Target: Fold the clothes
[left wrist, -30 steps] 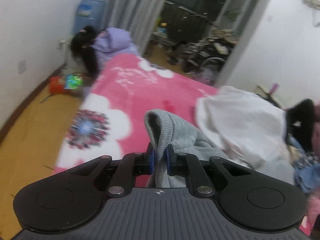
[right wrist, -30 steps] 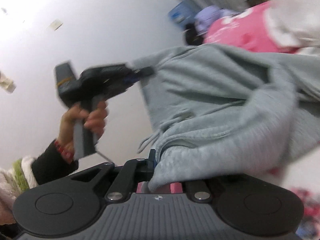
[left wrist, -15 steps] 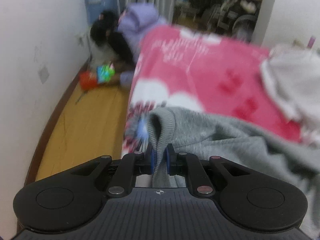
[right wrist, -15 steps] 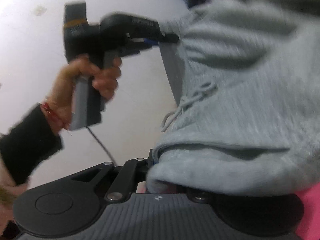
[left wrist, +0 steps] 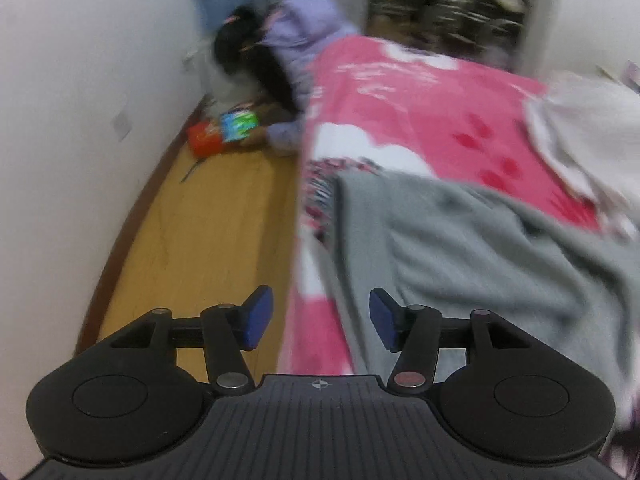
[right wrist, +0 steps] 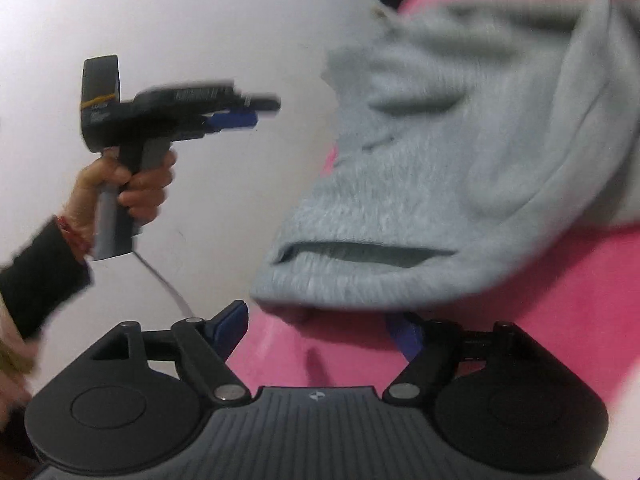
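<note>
The left gripper (left wrist: 320, 318) stands wide open with nothing between its blue pads (left wrist: 256, 316), hanging over the bed's edge just beside the grey sweater (left wrist: 480, 248). The right gripper (right wrist: 320, 332) is spread wide too, empty, the sweater's hem just ahead of it. The sweater lies on the pink blanket (left wrist: 420, 112). No lettering is readable; the frames are blurred.
</note>
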Motion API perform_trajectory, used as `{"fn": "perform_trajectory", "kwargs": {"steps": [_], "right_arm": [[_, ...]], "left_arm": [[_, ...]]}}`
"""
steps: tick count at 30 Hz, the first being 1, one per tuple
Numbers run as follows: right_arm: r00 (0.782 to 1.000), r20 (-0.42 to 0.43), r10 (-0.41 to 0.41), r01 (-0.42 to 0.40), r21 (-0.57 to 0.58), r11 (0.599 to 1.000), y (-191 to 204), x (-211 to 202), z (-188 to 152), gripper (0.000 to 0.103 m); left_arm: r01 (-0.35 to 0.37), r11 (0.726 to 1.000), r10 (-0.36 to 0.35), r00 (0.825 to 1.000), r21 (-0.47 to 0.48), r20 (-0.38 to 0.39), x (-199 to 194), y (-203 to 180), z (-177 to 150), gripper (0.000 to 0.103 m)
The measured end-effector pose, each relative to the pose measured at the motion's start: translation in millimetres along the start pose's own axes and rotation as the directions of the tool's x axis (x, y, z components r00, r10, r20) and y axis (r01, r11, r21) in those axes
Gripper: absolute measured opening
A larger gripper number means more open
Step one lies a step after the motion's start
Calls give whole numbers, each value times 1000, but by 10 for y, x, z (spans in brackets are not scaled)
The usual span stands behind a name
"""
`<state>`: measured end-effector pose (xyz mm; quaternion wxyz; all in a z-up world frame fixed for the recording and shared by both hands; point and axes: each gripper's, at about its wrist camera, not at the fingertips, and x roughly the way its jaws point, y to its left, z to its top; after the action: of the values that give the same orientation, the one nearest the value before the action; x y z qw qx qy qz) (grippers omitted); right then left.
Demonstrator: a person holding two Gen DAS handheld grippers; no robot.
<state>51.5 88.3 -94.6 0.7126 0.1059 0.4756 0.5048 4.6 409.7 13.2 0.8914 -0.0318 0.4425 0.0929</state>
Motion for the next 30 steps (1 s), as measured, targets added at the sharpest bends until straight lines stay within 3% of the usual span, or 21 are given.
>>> {"fn": "perform_trajectory", "kwargs": {"steps": [2, 4, 6, 8, 11, 13, 16, 19, 21, 22, 23, 24, 25, 26, 29, 30], "right_arm": [[996, 40, -80, 84, -116, 990, 72, -218, -4, 74], [991, 66, -116, 123, -118, 985, 46, -393, 104, 73], [991, 96, -98, 98, 2, 995, -90, -520, 179, 73], [989, 131, -73, 47, 188, 981, -273, -558, 266, 73], [980, 195, -39, -53, 442, 896, -619, -655, 223, 74], [973, 225, -48, -84, 540, 838, -773, -662, 167, 76], [963, 266, -44, -140, 631, 763, -934, -647, 137, 78], [957, 290, -24, -179, 654, 735, -1034, -598, 200, 79], [958, 285, -20, -180, 655, 734, -1085, -552, 277, 80], [959, 284, -21, -178, 655, 734, -1109, -531, 314, 80], [958, 284, -24, -176, 655, 735, -1141, -490, 357, 80], [959, 283, -31, -170, 655, 736, -1165, -424, 405, 80], [961, 274, -44, -152, 654, 741, -1168, -364, 451, 77], [964, 260, -62, -128, 651, 748, -1164, -314, 497, 68], [973, 213, -84, -69, 623, 779, -1114, -143, 620, 9], [974, 207, -89, -55, 604, 795, -1052, -111, 648, 9]], "left_arm": [[38, 995, -39, 999, 97, 4, -228, -230, -299, 65], [56, 981, -59, 998, 186, 15, -384, -481, -625, 73], [56, 963, -64, 998, 263, 22, -432, -746, -931, 75], [6, 949, -20, 999, 315, 41, -374, -960, -1143, 75], [-119, 922, 87, 991, 369, 103, -211, -1192, -1300, 75], [-190, 891, 140, 979, 413, 148, -98, -1331, -1346, 75], [-247, 834, 172, 966, 493, 193, 38, -1481, -1413, 75], [-284, 778, 182, 956, 560, 231, 156, -1564, -1472, 75], [-287, 775, 180, 954, 563, 239, 187, -1537, -1451, 73], [-288, 775, 179, 954, 563, 242, 199, -1519, -1438, 66], [-289, 775, 178, 953, 563, 244, 212, -1501, -1425, 51], [-290, 782, 179, 953, 552, 246, 210, -1461, -1391, 46], [-290, 791, 181, 952, 539, 247, 205, -1415, -1353, 42], [-304, 781, 185, 947, 546, 263, 168, -1376, -1329, 35], [-355, 736, 193, 926, 576, 324, 36, -1263, -1266, 16], [-372, 721, 195, 919, 585, 344, -8, -1226, -1245, 14]]}}
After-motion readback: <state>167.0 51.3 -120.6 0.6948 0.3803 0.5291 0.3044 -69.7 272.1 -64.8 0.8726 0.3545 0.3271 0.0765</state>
